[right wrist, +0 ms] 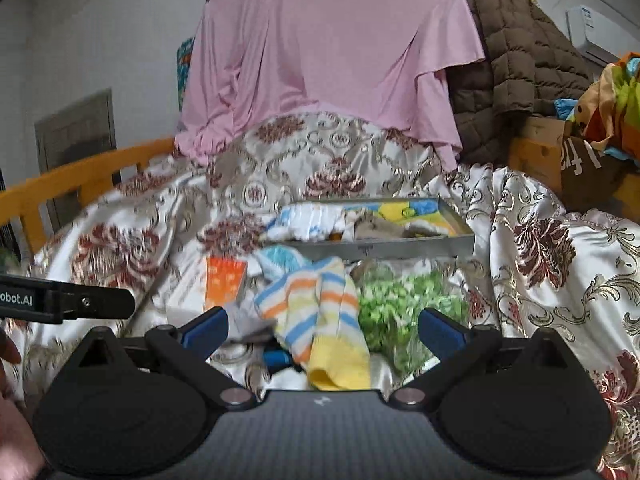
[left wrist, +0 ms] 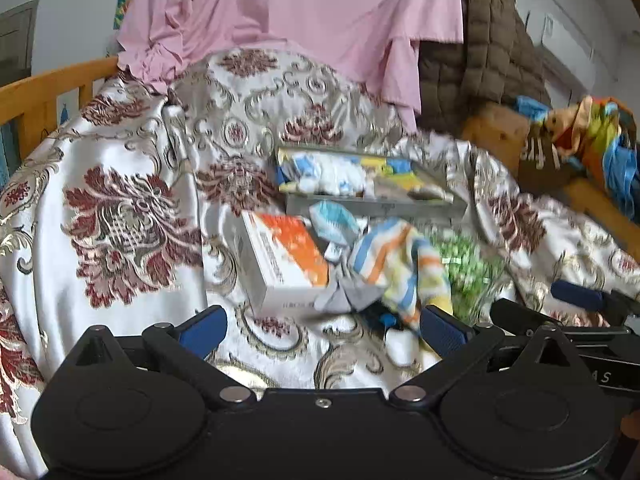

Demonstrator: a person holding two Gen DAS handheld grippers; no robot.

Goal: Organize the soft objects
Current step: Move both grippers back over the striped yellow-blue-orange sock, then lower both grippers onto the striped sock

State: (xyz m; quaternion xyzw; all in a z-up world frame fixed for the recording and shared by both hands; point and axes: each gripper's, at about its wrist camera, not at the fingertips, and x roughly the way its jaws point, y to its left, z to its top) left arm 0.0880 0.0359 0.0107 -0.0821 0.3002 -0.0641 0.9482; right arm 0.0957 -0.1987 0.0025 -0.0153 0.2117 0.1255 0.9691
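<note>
Right claw (right wrist: 322,330): spread wide, empty, poised over striped sock (right wrist: 320,320) on bed, likely to lift it. Left claw (left wrist: 322,332): likewise wide, empty. Grey tray (right wrist: 400,246), behind: socks already gathered inside, presumably the destination.

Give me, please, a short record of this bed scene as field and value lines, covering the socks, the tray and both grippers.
surface: patterned bedspread
tray: grey metal tray, already holding socks and small cloths
loose sock: striped sock lying in front of the tray
beside it: green-patterned bag on one side, orange and white box on the other
left gripper: open, empty
right gripper: open, empty, striped sock between its fingers
backdrop: pink cloth, brown quilted jacket
</note>
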